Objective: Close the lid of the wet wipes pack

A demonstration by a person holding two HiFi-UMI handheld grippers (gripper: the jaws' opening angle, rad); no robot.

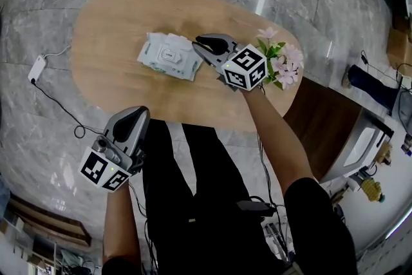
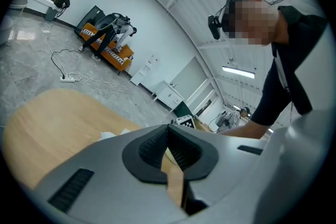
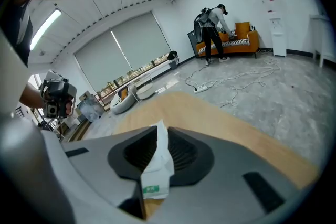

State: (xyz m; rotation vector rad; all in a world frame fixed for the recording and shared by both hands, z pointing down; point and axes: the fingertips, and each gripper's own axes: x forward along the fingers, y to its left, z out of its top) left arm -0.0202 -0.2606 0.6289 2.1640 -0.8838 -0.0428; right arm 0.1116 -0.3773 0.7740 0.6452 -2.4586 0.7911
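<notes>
The wet wipes pack (image 1: 168,56) is pale green and white and lies flat on the oval wooden table (image 1: 116,16). Its white lid (image 1: 170,54) faces up and looks flat. My right gripper (image 1: 198,44) is at the pack's right end. In the right gripper view that gripper (image 3: 156,136) is shut, with the pack's white edge (image 3: 156,165) and its small green label pinched between the jaws. My left gripper (image 1: 134,118) hangs off the table's near edge, close to my legs. In its own view the left gripper (image 2: 169,136) is shut with nothing between the jaws.
A bunch of pink flowers (image 1: 282,63) stands on the table's right end, just behind my right gripper's marker cube (image 1: 244,67). A white power strip (image 1: 37,67) with cable lies on the marble floor at left. A person stands far back by an orange sofa (image 3: 231,39).
</notes>
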